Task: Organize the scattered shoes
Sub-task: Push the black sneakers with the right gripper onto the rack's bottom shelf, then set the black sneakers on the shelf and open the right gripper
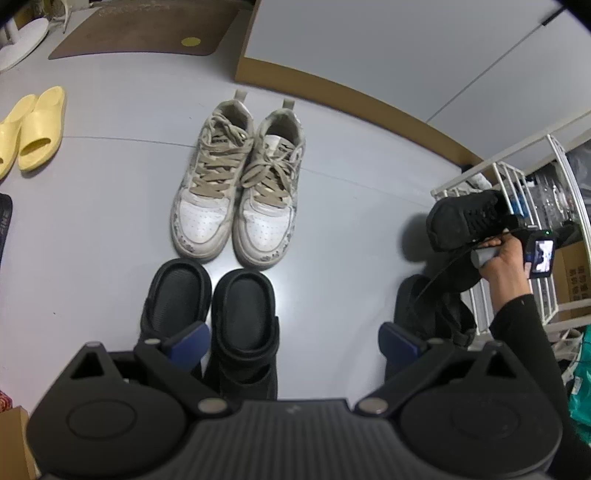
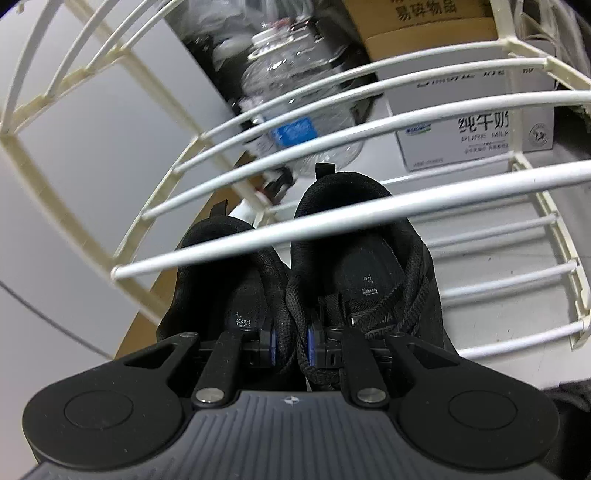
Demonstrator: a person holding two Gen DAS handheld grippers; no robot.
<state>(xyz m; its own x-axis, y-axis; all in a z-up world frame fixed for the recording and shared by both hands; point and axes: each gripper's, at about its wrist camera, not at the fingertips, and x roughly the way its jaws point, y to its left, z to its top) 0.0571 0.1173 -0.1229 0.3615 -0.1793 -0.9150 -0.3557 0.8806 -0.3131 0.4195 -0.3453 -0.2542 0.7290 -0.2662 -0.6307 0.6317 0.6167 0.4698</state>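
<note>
My right gripper point(image 2: 291, 341) is shut on the inner collars of a pair of black sneakers point(image 2: 354, 273), pinching the two shoes together. They hang tilted in front of the rungs of a white shoe rack point(image 2: 332, 221). In the left wrist view the same black sneakers point(image 1: 465, 218) sit in a person's hand point(image 1: 502, 254) beside the rack point(image 1: 498, 173). My left gripper point(image 1: 295, 332) stands wide open above a pair of black sandals point(image 1: 207, 306), with nothing between its fingers. A pair of white sneakers point(image 1: 236, 184) with beige laces stands side by side beyond the sandals.
Yellow slides point(image 1: 33, 129) lie at the far left, a brown mat point(image 1: 147, 29) at the back. Another dark shoe point(image 1: 432, 310) rests on the floor by the rack. Behind the rack are a water bottle point(image 2: 295, 103), a milk carton box point(image 2: 480, 129) and a cardboard box point(image 2: 424, 33).
</note>
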